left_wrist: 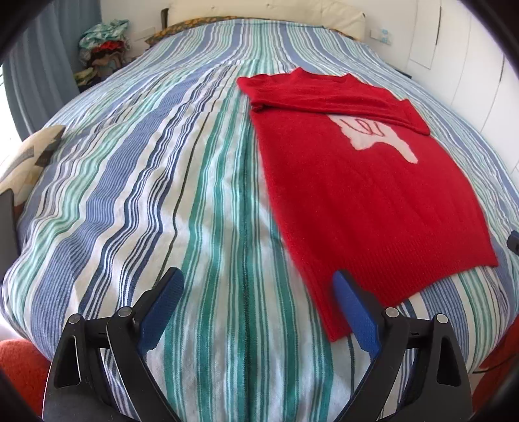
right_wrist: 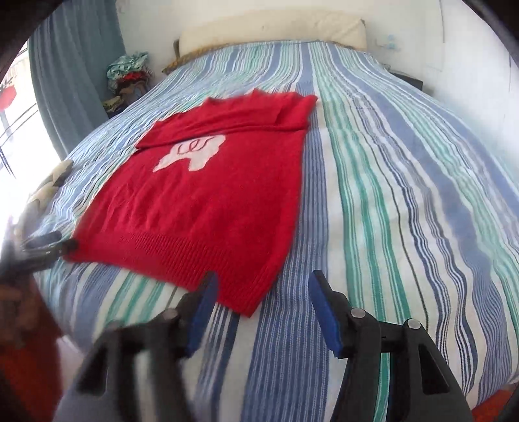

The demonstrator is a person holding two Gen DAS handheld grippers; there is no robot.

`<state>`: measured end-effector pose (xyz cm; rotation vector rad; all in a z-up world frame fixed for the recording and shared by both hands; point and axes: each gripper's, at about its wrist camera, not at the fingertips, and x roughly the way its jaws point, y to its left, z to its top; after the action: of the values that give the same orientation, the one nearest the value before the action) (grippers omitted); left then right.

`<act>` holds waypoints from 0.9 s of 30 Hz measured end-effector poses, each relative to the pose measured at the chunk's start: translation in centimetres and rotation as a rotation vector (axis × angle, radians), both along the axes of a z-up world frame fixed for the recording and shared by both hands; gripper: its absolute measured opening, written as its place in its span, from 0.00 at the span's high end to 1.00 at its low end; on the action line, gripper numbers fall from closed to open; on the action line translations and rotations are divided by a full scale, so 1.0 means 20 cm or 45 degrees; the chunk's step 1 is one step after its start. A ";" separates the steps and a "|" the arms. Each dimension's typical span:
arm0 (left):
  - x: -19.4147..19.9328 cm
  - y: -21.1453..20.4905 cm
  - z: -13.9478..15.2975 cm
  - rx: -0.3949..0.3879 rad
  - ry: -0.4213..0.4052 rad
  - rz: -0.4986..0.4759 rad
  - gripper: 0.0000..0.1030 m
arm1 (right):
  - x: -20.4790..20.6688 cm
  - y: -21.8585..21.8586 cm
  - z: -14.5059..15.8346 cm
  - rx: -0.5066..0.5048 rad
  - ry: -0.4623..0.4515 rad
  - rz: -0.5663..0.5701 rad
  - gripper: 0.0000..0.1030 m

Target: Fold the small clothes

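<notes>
Lying flat on the striped bedspread [left_wrist: 201,201], a red sweater [left_wrist: 366,194] with both sleeves folded across the chest, over the top of a pale motif [left_wrist: 379,136]. In the left wrist view, filling the 1 to 4 o'clock part, ribbed hem nearest the camera. In the right wrist view, spreading from centre towards 9 o'clock.

Hovering at 6 o'clock, the left gripper [left_wrist: 259,292], jaws standing wide apart, gripping nothing, its right pad [left_wrist: 356,311] showing in front of the hem's near corner; touching or not cannot be told.

Hanging at 6 o'clock in its own view, the right gripper [right_wrist: 262,308], jaws parted about halfway, holding nothing, just beside the hem's corner.

Sitting at 12 o'clock, a cream pillow [left_wrist: 259,13]; at 11 o'clock, a pile of clothes [left_wrist: 103,45].
</notes>
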<state>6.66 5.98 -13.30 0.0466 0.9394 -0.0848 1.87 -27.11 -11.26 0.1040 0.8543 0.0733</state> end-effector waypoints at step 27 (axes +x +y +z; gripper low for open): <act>0.14 0.30 -0.10 -0.030 0.051 0.266 0.06 | 0.04 -0.24 -0.08 -0.060 0.044 -0.310 0.44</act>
<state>9.41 11.92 -15.40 -0.0752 0.9781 0.0968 2.69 -31.92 -12.91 0.1647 0.8716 -0.1769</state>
